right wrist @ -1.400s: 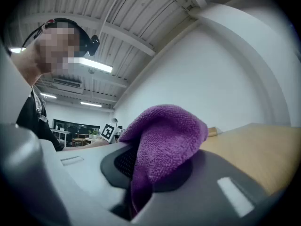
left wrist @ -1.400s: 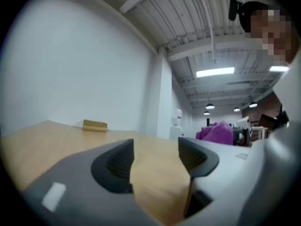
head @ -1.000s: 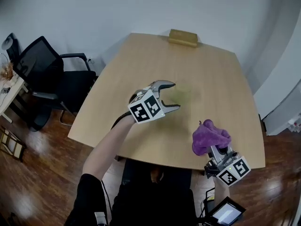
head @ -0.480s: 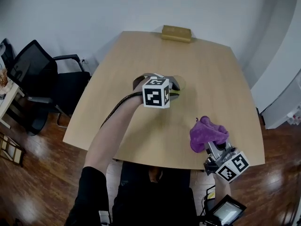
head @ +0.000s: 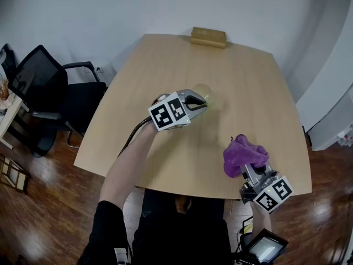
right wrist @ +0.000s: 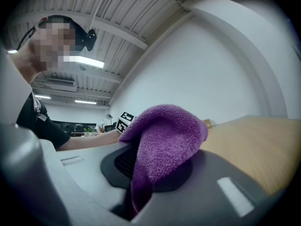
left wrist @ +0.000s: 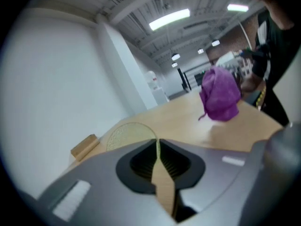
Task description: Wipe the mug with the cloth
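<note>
L gripper (head: 199, 101) fingers have just been closing and now pinch the wall of the yellow-green mug (head: 204, 90) on the counter (head: 253, 87). R gripper (head: 251, 173) fingers are clamped on the purple cloth (head: 244, 155).

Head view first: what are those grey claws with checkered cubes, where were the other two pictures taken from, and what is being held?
There is no robot here. A person holds a two-jawed hand tool, a gripper, in each hand, and the marker cubes are part of the tools. The head view comes from a camera on the person's head, looking down on the light wooden table. The other two pictures come from cameras riding on each gripper, looking along its jaws. The left gripper has just been closing its jaws, which now pinch a thin part of the pale yellow-green see-through mug. The right gripper clamps a bunched purple cloth by the table's near edge. A small wooden block lies at the far edge.
</note>
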{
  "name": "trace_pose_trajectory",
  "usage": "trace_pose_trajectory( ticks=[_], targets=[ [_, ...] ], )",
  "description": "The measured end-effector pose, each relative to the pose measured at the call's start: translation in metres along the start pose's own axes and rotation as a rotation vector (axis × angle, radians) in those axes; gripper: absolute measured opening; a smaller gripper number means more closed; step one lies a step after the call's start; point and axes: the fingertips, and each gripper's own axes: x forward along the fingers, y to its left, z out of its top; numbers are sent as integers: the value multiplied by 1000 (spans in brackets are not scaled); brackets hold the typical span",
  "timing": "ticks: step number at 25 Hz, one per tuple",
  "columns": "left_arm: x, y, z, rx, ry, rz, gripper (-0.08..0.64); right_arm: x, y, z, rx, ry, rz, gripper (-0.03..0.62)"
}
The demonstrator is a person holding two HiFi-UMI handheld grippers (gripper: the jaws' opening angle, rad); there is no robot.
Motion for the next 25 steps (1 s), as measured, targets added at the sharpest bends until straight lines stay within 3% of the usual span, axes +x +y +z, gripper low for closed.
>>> trace_pose_trajectory(
  ticks=[2,4,9,13,18,25],
  targets=[
    [-19,-6,28,-171,-203,-26,41,3,1,5,-17,-1,-1,41],
    [-35,-16,48,-285,-376,-56,41,10,4,14,-50,-9,0,41],
    [-53,-42,62,-376,-579,-109,41,36,21,47,-206,-40,22,41],
    [-60,-50,65,-402,-657,-139,41,64,26,55,-280,-40,27,41],
    [-54,-62,59,-433,-662,-166,41,76,29,56,-327,-36,19,41],
    [-66,-80,82,-333,-713,-184,41,88,63,72,-569,-35,28,41]
  ],
)
